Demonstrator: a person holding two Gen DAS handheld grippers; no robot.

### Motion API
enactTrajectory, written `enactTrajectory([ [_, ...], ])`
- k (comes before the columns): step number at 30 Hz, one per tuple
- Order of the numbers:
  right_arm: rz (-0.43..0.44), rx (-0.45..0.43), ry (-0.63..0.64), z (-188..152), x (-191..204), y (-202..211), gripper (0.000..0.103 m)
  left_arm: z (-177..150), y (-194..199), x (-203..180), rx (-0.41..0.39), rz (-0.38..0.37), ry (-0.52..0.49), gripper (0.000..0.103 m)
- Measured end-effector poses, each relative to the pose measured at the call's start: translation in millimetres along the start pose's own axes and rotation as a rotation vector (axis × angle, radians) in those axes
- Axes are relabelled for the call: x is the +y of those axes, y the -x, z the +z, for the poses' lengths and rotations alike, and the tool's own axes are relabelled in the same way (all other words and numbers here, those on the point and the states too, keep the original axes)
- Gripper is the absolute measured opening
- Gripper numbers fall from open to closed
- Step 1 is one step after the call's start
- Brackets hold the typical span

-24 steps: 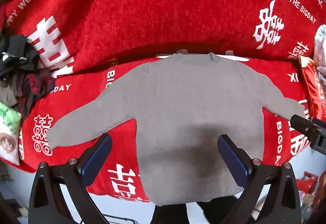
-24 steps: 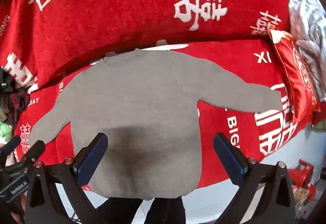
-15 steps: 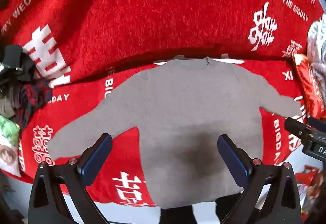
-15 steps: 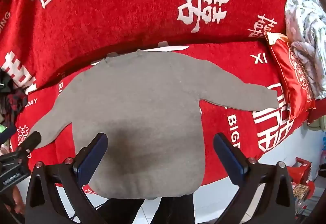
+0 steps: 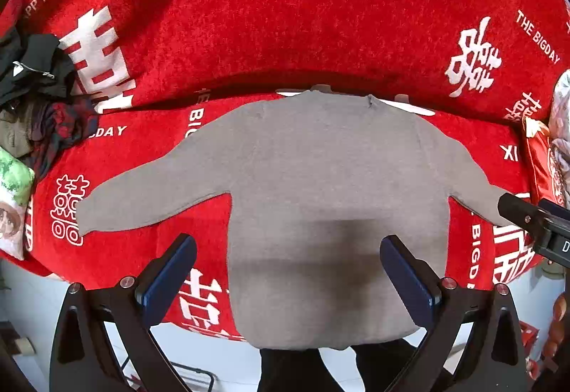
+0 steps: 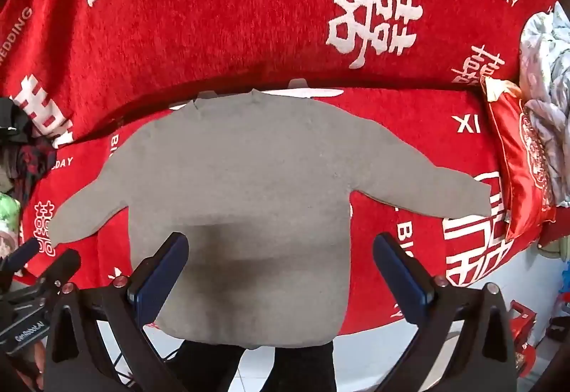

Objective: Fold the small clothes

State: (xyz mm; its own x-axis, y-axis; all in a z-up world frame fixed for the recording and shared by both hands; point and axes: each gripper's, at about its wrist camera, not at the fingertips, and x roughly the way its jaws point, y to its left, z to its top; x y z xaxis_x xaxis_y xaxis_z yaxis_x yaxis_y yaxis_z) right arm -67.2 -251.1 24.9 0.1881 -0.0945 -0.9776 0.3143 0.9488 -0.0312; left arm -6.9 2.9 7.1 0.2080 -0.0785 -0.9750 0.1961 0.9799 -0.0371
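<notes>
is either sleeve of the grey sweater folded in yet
No, the grey sweater lies flat on the red blanket with both sleeves spread out to the sides.

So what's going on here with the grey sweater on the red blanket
A person holds a pair of tongs in each hand above a grey sweater spread flat on a red blanket, neckline away from them and both sleeves out to the sides. The left tongs and right tongs are both open and hover near the hem, gripping nothing. No fold has been made yet. A pile of dark clothes lies off to the left, a red cushion to the right.
</notes>
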Motion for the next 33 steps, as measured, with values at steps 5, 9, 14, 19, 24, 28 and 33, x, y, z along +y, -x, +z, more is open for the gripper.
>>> enactTrajectory([
  [5, 0.008, 0.002, -0.031, -1, -11, -1, 0.103, 4, 1, -9, 0.015, -0.014, -0.021, 0.103],
  [9, 0.011, 0.010, -0.060, -6, -17, -4, 0.103, 8, 0, -14, 0.027, -0.018, -0.034, 0.103],
  [14, 0.010, 0.015, -0.079, -6, -21, -5, 0.103, 11, 2, -18, 0.026, -0.031, -0.042, 0.103],
  [19, 0.008, 0.014, -0.084, -6, -22, -5, 0.103, 15, 5, -20, 0.012, -0.022, -0.043, 0.103],
  [24, 0.008, 0.014, -0.083, -5, -21, -6, 0.103, 17, 7, -20, 0.009, -0.031, -0.044, 0.103],
  [28, 0.006, 0.018, -0.082, -5, -21, -6, 0.103, 18, 6, -19, 0.019, -0.035, -0.036, 0.103],
  [33, 0.005, 0.018, -0.082, -5, -20, -7, 0.103, 18, 8, -17, 0.011, -0.062, -0.018, 0.103],
])
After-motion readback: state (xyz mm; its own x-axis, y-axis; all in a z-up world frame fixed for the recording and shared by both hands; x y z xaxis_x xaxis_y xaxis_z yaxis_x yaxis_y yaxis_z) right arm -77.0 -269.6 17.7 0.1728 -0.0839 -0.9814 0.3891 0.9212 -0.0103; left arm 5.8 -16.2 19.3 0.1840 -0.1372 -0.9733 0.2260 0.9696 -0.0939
